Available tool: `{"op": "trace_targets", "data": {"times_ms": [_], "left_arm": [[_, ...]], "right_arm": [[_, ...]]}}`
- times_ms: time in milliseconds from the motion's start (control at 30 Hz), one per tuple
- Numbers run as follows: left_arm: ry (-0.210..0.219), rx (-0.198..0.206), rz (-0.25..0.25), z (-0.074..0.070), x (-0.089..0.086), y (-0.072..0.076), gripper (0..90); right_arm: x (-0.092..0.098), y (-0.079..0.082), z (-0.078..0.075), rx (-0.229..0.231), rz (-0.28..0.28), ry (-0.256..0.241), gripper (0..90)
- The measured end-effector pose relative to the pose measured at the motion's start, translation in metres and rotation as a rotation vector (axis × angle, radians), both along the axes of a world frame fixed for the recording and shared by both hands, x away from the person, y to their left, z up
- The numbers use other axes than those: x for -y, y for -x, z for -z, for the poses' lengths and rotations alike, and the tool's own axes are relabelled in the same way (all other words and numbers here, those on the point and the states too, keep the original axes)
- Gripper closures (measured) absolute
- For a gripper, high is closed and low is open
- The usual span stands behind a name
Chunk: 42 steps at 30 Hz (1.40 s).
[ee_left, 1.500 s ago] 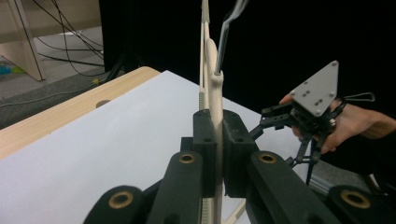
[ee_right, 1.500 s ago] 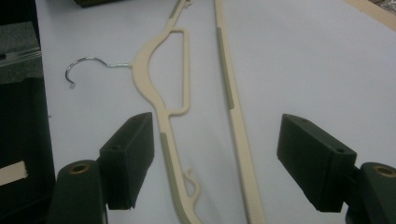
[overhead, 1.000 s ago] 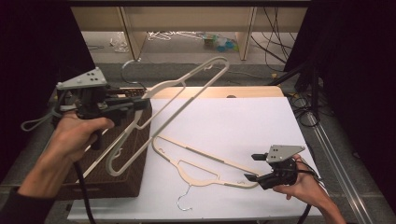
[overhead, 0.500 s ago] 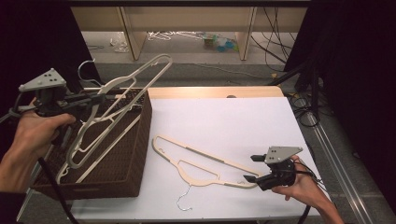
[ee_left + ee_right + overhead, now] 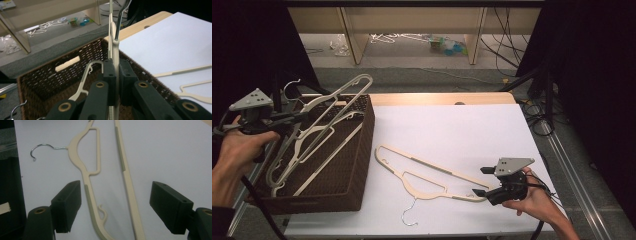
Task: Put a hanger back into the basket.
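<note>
My left gripper is shut on a cream hanger, holding it tilted over the brown wicker basket at the table's left. In the left gripper view the jaws pinch the hanger's neck above the basket. Other cream hangers lie inside the basket. A further cream hanger with a metal hook lies flat on the white sheet. My right gripper stands open at this hanger's right end; in the right gripper view its jaws straddle both hanger arms.
The white sheet covers most of the wooden table. Beyond the far edge are shelf legs and scattered hangers on the floor. Cables hang off the table's right side.
My left gripper carried its hanger leftward from above the sheet's edge to over the basket, then lowered it a little. The right gripper stayed open beside the flat hanger.
</note>
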<state>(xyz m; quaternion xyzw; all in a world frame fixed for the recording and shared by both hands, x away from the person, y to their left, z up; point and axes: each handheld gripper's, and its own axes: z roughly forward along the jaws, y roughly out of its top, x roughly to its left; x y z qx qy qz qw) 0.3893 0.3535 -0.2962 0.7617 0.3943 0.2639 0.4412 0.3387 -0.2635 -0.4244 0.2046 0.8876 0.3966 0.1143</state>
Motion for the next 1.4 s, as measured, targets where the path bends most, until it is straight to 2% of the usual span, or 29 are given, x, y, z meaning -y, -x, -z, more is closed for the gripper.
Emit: {"op": "trace_targets", "data": {"times_ms": [233, 333, 367, 400, 633, 667, 700, 833, 900, 967, 1033, 1067, 1200, 1267, 1300, 1333, 1367, 1400], "left_arm": [[-0.036, -0.028, 0.0, 0.013, -0.013, 0.003, 85.8], [-0.039, -0.053, 0.001, 0.021, -0.017, 0.003, 85.7], [-0.051, -0.06, 0.001, 0.024, -0.018, 0.003, 85.8], [-0.038, -0.069, -0.002, 0.027, -0.018, 0.003, 85.8], [-0.057, -0.12, 0.008, 0.046, -0.02, -0.006, 85.7], [-0.073, -0.124, 0.025, 0.049, -0.021, -0.009, 85.7], [-0.071, -0.14, 0.026, 0.053, -0.021, -0.01, 85.7], [-0.097, -0.144, 0.044, 0.063, -0.023, -0.016, 85.7], [-0.068, -0.169, 0.02, 0.069, -0.02, -0.017, 85.7], [-0.07, -0.186, 0.017, 0.075, -0.02, -0.018, 85.7], [-0.046, -0.214, -0.008, 0.081, -0.017, -0.017, 85.6], [-0.048, -0.223, -0.009, 0.083, -0.017, -0.017, 85.6], [-0.038, -0.233, -0.03, 0.09, -0.013, -0.021, 85.4], [-0.067, -0.222, -0.031, 0.091, -0.013, -0.024, 84.7], [-0.112, -0.23, -0.031, 0.091, -0.016, -0.025, 84.1], [-0.134, -0.2, -0.034, 0.091, -0.017, -0.028, 82.9], [-0.15, -0.185, -0.043, 0.092, -0.019, -0.03, 81.8], [-0.153, -0.201, -0.079, 0.093, -0.02, -0.029, 79.9]], "right_arm": [[0.0, 0.0, 0.0, -0.002, 0.003, 0.0, 26.5], [-0.001, 0.0, 0.002, 0.003, 0.002, -0.004, 26.5], [-0.001, 0.0, 0.002, 0.002, 0.003, -0.005, 26.6], [-0.001, 0.0, 0.002, -0.002, 0.001, -0.003, 26.5], [-0.001, 0.0, 0.001, -0.007, 0.001, 0.003, 26.6], [0.0, 0.0, 0.001, -0.007, 0.0, 0.006, 26.5], [0.0, 0.0, 0.001, -0.008, 0.002, 0.008, 26.5], [0.0, 0.0, 0.002, -0.007, -0.001, 0.009, 26.5], [0.0, 0.0, 0.002, -0.008, -0.002, 0.009, 26.5], [0.0, 0.0, 0.001, -0.009, -0.003, 0.006, 26.5], [0.0, 0.0, 0.002, -0.009, -0.002, 0.009, 26.5], [0.0, 0.0, 0.002, -0.009, -0.002, 0.009, 26.5], [-0.001, 0.0, 0.002, -0.011, -0.006, 0.009, 26.2], [-0.001, 0.0, 0.002, -0.012, -0.007, 0.008, 26.2], [-0.001, 0.0, 0.002, -0.01, -0.005, 0.007, 26.2], [-0.001, 0.0, 0.002, -0.011, -0.004, 0.008, 26.2], [0.0, 0.0, 0.002, -0.014, -0.002, 0.009, 26.2], [-0.001, 0.0, 0.003, -0.012, -0.003, 0.006, 26.2]]}}
